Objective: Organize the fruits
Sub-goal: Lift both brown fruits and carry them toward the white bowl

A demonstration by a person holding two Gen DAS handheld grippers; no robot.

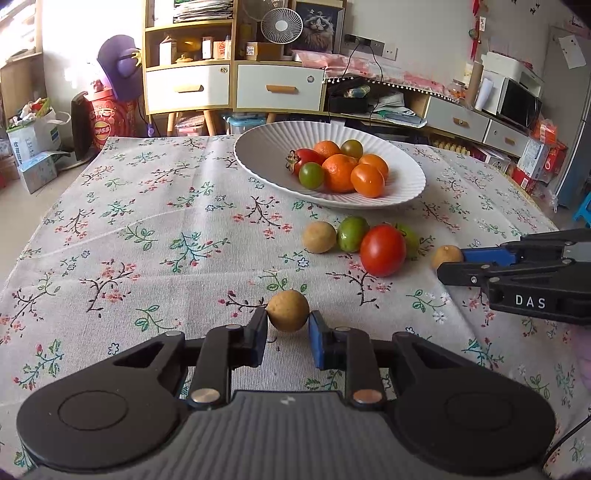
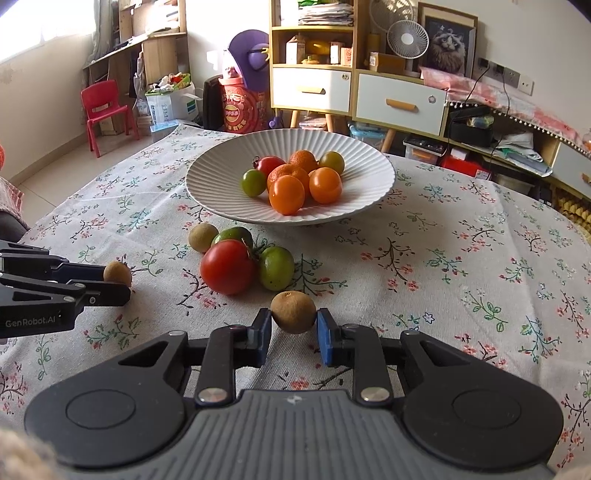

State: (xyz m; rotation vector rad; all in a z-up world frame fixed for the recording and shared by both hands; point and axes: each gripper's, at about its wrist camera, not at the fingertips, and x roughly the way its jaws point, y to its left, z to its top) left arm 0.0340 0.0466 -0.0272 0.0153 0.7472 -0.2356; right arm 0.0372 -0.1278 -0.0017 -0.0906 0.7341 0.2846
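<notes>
A white ribbed plate (image 1: pixel 402 184) (image 2: pixel 373 177) holds several tomatoes and oranges. My left gripper (image 1: pixel 288 326) is shut on a tan longan (image 1: pixel 288 311), held low over the tablecloth; the right wrist view shows this longan (image 2: pixel 117 273) between the left fingers. My right gripper (image 2: pixel 294 323) is shut on another brown longan (image 2: pixel 293 312), which shows in the left wrist view (image 1: pixel 446 256). On the cloth before the plate lie a third longan (image 1: pixel 319 237) (image 2: pixel 202 237), a red tomato (image 1: pixel 382 250) (image 2: pixel 228 266) and two green tomatoes (image 1: pixel 352 233) (image 2: pixel 276 267).
The floral tablecloth (image 1: pixel 147 229) covers the table. Behind it stand a shelf with drawers (image 1: pixel 236 85), a fan (image 1: pixel 281 25), boxes on the floor and a red chair (image 2: pixel 103 110) at the far left.
</notes>
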